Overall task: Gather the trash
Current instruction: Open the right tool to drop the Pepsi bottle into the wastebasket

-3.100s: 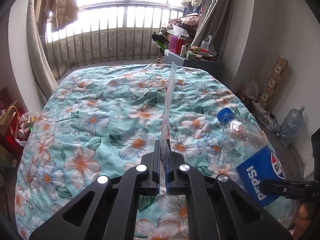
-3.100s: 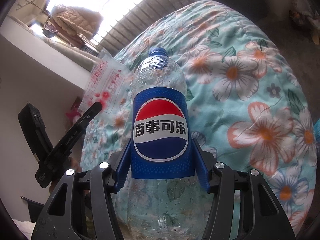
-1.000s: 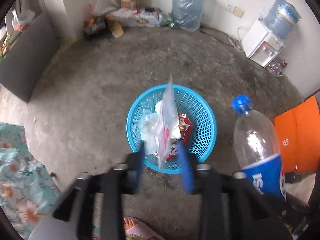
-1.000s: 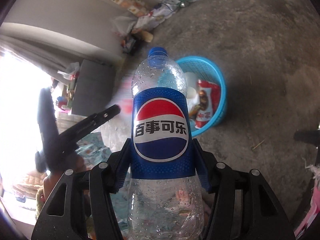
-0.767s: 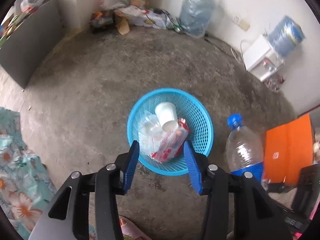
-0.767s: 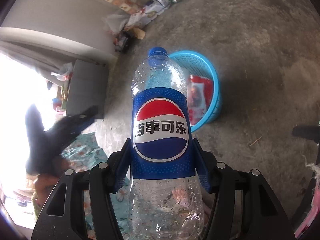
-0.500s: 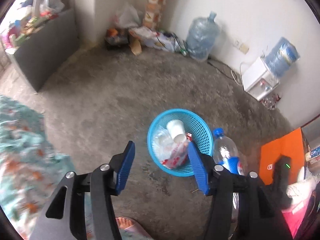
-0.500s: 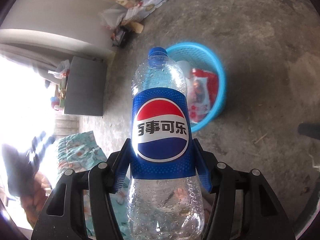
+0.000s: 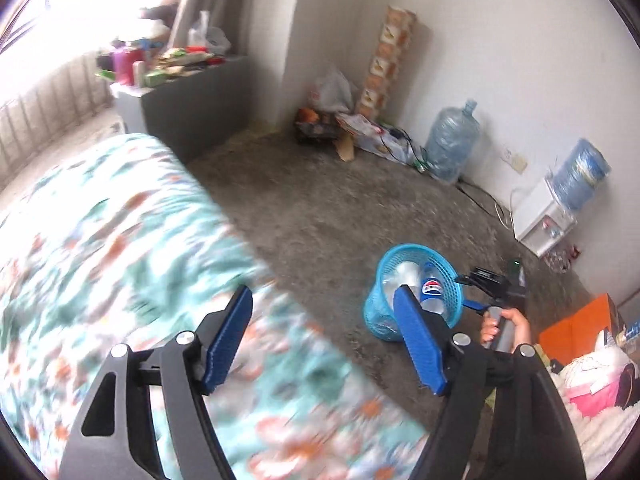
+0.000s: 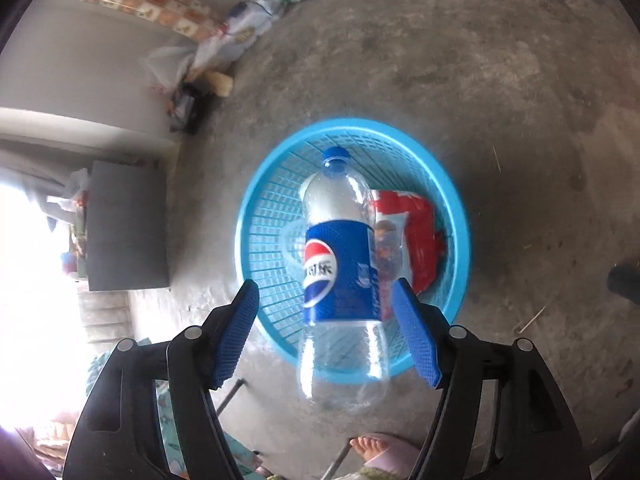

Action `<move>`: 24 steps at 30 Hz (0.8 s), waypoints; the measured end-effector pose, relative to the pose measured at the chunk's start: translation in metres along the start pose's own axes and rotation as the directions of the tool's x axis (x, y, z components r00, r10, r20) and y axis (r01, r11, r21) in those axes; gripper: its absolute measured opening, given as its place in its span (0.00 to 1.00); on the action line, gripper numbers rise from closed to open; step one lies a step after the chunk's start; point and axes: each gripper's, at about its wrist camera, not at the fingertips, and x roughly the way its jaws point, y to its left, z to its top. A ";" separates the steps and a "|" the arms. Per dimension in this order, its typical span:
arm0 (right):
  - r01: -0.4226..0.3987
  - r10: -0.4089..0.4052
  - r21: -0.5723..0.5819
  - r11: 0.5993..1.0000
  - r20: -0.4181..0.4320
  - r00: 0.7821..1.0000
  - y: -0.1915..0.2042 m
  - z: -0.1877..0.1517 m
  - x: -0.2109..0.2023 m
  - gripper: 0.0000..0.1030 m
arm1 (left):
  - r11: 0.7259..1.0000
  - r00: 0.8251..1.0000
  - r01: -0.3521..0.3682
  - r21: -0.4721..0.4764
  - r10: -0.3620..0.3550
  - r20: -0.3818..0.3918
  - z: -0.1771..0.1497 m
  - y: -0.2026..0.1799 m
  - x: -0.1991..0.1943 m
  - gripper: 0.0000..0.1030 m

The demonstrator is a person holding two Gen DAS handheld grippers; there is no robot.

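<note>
A clear Pepsi bottle [image 10: 340,264] with a blue label and cap drops neck-first into the blue mesh basket [image 10: 256,216], free of both pads. My right gripper [image 10: 325,284] hangs just above the basket, its jaws opening, with a gap on each side of the bottle. A red snack wrapper [image 10: 416,232] lies in the basket beside the bottle. In the left wrist view the basket [image 9: 376,316] stands on the floor with the bottle [image 9: 432,288] in it, and a hand [image 9: 508,324] holds the right gripper [image 9: 492,280] over it. My left gripper [image 9: 323,292] is empty, jaws opening, above the bed's edge.
A floral bedspread [image 9: 120,240] fills the left. A grey cabinet [image 9: 192,96] stands by the window. Bags, a large water jug [image 9: 452,140] and a water dispenser [image 9: 548,220] line the wall. An orange box [image 9: 580,328] sits to the right. A sandalled foot [image 10: 372,452] is near the basket.
The left gripper dropped its wrapper into the basket, opened wider and swung up and away over the bed. The right gripper sank over the basket and let go of the bottle.
</note>
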 end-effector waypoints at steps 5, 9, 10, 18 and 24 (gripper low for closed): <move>0.036 -0.035 -0.066 0.997 0.014 0.999 -0.005 -0.024 -0.020 0.65 | 0.998 0.999 -0.017 -0.059 0.018 0.029 -0.022 0.024 -0.025 0.70; 0.049 -0.052 -0.095 0.994 -0.032 0.998 -0.006 -0.034 -0.016 0.65 | 0.996 0.998 -0.026 -0.091 0.031 0.056 -0.034 0.035 -0.043 0.71; 0.064 -0.068 -0.097 0.993 -0.039 0.997 -0.006 -0.037 -0.014 0.65 | 0.995 0.997 -0.028 -0.095 0.034 0.063 -0.036 0.036 -0.046 0.71; 0.085 -0.092 -0.176 0.981 -0.034 0.995 0.014 -0.076 -0.027 0.65 | 0.993 0.989 -0.043 -0.111 0.058 0.137 -0.062 0.042 -0.086 0.79; 0.105 -0.051 -0.485 0.868 0.123 0.991 0.082 -0.128 -0.090 0.72 | 0.987 0.975 -0.042 -0.158 0.075 0.207 -0.088 0.044 -0.117 0.91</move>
